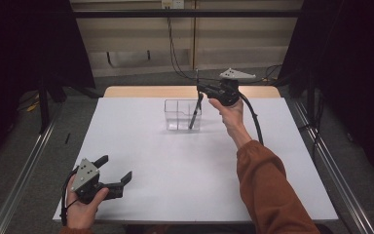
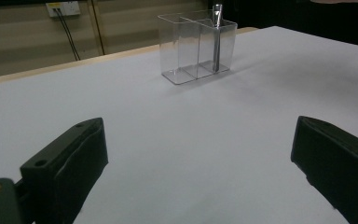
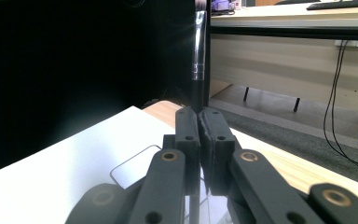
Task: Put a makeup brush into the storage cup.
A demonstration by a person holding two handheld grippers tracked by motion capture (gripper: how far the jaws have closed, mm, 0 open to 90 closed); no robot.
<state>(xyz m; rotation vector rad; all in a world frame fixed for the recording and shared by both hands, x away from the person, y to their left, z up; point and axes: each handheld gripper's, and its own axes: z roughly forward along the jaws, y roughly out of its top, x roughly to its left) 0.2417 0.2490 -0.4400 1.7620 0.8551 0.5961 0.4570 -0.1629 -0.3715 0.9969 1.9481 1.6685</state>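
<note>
Clear organizer (image 1: 182, 115) centred on bench (image 1: 175, 170); brush (image 1: 194, 113) clamped upright by right tool (image 1: 200, 90) for compartment drop; left tool (image 1: 115, 169) parked wide, empty.

We count one clear organizer (image 1: 182, 115) with three compartments, right under the right gripper (image 1: 200, 92). One dark pen (image 1: 194, 114) stands in it, pinched by that gripper. Two grippers total, the left gripper (image 1: 113, 169) well off from both.

Around the work area
A white table (image 1: 175, 165) with a wooden far edge; black cables (image 1: 175, 53) hang down the far wall; grey floor.
</note>
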